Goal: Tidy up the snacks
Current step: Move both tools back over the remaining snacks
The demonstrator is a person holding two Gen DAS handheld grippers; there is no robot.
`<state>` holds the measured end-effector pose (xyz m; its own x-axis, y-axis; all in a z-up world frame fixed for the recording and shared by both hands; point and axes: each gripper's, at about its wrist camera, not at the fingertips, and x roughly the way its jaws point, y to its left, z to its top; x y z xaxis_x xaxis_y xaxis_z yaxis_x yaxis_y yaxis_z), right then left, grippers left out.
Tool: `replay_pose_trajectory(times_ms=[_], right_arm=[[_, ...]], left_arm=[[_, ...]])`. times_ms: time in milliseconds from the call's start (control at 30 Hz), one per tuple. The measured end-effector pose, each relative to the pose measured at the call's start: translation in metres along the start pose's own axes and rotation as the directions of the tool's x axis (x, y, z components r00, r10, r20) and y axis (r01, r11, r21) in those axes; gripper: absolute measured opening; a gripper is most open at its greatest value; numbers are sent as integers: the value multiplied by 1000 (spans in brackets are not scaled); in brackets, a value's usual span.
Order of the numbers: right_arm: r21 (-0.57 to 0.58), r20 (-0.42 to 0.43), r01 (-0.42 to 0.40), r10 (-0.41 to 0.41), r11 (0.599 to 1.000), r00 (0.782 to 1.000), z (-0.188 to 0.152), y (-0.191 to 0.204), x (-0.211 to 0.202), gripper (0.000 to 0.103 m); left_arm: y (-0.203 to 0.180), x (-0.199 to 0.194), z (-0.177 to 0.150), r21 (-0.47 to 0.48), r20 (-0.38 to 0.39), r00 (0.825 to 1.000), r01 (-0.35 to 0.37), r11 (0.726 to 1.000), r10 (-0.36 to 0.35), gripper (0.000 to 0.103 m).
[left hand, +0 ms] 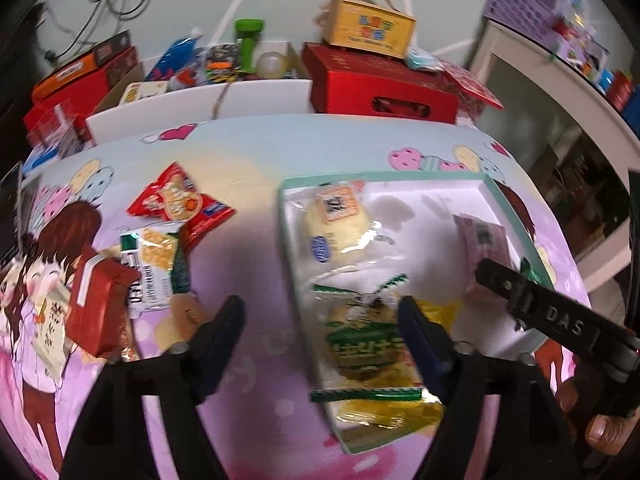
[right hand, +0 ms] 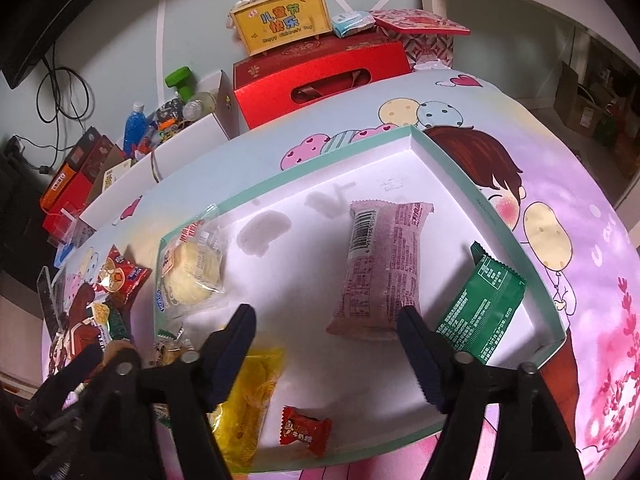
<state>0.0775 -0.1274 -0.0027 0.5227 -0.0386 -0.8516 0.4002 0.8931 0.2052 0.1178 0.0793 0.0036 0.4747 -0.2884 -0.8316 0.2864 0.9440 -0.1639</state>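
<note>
On a counter [left hand: 256, 160] covered in a cartoon-print cloth, loose snacks lie at the left: a red box [left hand: 98, 306], a green-and-white cracker pack [left hand: 154, 266] beside it and a red snack packet [left hand: 180, 204] just behind, all outside the shallow white tray [right hand: 496, 216] with its mint-green rim. The left gripper [left hand: 320, 334] hovers over the tray's left edge with its jaws spread wide and nothing between them, one finger over the bare cloth and the other above a green-and-white packet [left hand: 360, 344] that lies on a yellow packet [right hand: 248, 400]. Behind these in the tray sits a pale round pastry in clear wrap [left hand: 340, 228]. The right gripper [right hand: 326, 336] hangs over the tray's middle, jaws likewise wide apart and empty, with a pink wrapped cake [right hand: 380, 264] lying just ahead between its fingertips and a small red candy [right hand: 306, 428] below, near the front rim. A dark green packet [right hand: 480, 312] leans in the tray's right corner, partly behind the right finger. In the left wrist view the right gripper's black body crosses the tray's right side, covering part of the pink cake, with a thumb showing at the frame's edge. Behind the counter stand an open white box of bottles and toys [right hand: 188, 128], a large red gift box [right hand: 320, 80] and a yellow carry-case [right hand: 280, 20] on top of it.
</note>
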Motion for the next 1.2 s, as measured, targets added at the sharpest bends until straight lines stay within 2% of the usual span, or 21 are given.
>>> replay_pose_trajectory(times_ms=[100,200,633,900,1067,1200], right_arm=[[-4,5,7,-7,1000,1000,0,1,1,90],[-11,15,14,-13,1000,1000,0,2,1,103],[-61,40,11,-9,998,999,-3,15,0,103],[-92,46,0,4,996,999,-5,24,-4,103],[-134,67,-49,58,990,996,-7,42,-13,103],[-147,69,-88,99,985,993,-10,56,-16,103]], left_arm=[[10,-2,1,-35,13,1000,-4,999,5,85],[19,-2,1,-61,24,999,-26,998,28,98],[47,-6,-1,-140,54,997,-55,989,63,99],[55,-10,-1,-161,68,997,-27,987,38,99],[60,-18,0,-153,76,997,-8,988,20,99],[70,-25,1,-148,71,997,-30,989,40,99]])
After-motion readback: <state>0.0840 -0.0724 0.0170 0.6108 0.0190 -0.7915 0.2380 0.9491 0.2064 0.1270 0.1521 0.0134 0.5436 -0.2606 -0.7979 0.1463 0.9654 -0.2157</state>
